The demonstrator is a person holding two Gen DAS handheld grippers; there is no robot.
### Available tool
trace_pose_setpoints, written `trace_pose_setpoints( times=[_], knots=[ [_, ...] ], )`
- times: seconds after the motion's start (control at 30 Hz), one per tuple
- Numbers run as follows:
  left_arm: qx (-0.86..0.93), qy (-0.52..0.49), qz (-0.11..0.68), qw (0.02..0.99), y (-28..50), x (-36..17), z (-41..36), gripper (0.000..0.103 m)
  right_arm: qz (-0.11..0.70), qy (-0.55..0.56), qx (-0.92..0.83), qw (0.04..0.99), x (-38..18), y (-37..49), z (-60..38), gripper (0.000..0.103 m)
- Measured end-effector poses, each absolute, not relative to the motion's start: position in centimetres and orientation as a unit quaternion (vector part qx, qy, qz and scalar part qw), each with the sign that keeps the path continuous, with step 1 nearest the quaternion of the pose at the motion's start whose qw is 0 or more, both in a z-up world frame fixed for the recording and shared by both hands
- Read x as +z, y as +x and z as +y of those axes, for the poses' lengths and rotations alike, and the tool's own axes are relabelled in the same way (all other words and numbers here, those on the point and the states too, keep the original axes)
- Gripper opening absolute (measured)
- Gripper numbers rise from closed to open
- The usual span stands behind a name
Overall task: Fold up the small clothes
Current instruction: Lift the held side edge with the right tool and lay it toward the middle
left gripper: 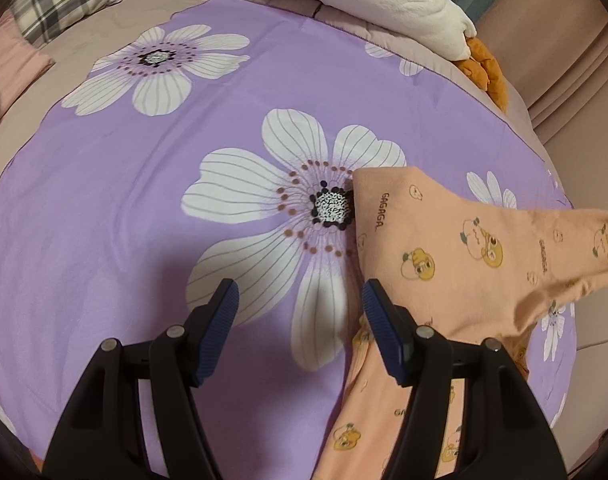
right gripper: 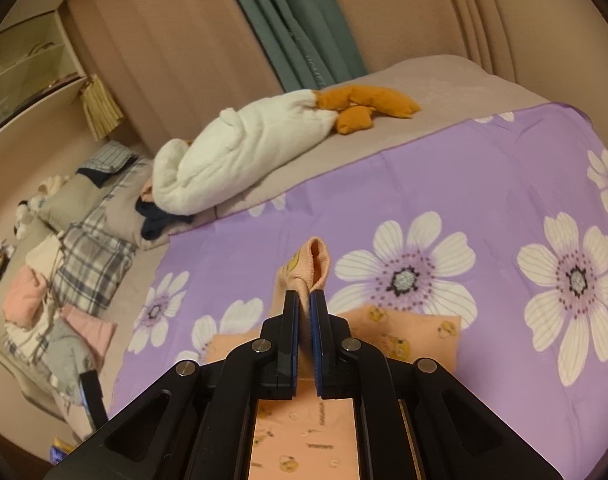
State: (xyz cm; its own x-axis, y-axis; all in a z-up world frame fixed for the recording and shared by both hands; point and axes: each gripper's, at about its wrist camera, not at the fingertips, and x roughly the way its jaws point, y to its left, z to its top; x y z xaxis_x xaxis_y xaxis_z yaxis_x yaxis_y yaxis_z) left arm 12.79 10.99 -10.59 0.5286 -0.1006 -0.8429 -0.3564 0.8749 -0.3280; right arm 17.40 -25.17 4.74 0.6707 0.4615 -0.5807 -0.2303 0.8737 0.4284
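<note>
- The right gripper (right gripper: 304, 300) pinches a fold of the peach printed garment (left gripper: 444, 248), which lies partly lifted on the purple flowered sheet (left gripper: 144, 200)
- The left gripper (left gripper: 300, 300) hangs with jaws apart and nothing between them, its right finger just beside the cloth
- Carry the pinched edge low across, so the fold likely lands flat
- Use the free gripper to pin the lying part

Bed (right gripper: 444, 80) bears purple floral sheet (left gripper: 144, 200), peach garment (left gripper: 444, 248), plush goose (right gripper: 240, 152).
</note>
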Motion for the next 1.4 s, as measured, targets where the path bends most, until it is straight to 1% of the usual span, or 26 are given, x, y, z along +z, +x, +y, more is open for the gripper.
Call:
trace_pose_setpoints(
  times=[0.17,0.5,0.67,0.8,1.07,1.13,1.17,1.23,1.4],
  knots=[
    [0.075,-0.215,0.495,0.838,14.7,-11.5,9.9,0.061,0.371,0.167,0.177,0.896,3.6,17.6,-26.2,0.007],
    [0.084,-0.160,0.535,0.825,16.9,-14.7,7.5,0.061,0.402,0.173,0.150,0.886,0.6,18.3,-27.6,0.007],
    [0.097,-0.130,0.534,0.830,17.4,-15.0,7.0,0.061,0.418,0.173,0.137,0.881,-0.9,18.5,-28.0,0.007],
    [0.087,-0.160,0.528,0.829,17.1,-14.1,7.7,0.060,0.425,0.175,0.131,0.879,-1.6,18.6,-28.4,0.007],
    [0.038,-0.191,0.476,0.858,16.7,-9.5,6.7,0.059,0.427,0.178,0.132,0.877,-2.2,18.6,-28.8,0.007],
    [0.018,-0.193,0.472,0.860,17.0,-9.1,5.9,0.056,0.428,0.177,0.132,0.877,-2.3,18.6,-28.8,0.007],
    [0.012,-0.192,0.475,0.859,17.2,-9.2,5.5,0.051,0.429,0.176,0.131,0.876,-2.4,18.6,-28.8,0.007],
    [0.004,-0.193,0.483,0.854,17.5,-9.5,4.8,0.046,0.430,0.175,0.130,0.876,-2.5,18.6,-28.9,0.007],
    [-0.008,-0.190,0.504,0.842,18.5,-11.2,3.7,0.042,0.431,0.175,0.127,0.876,-2.7,18.4,-29.1,0.007]
  ],
)
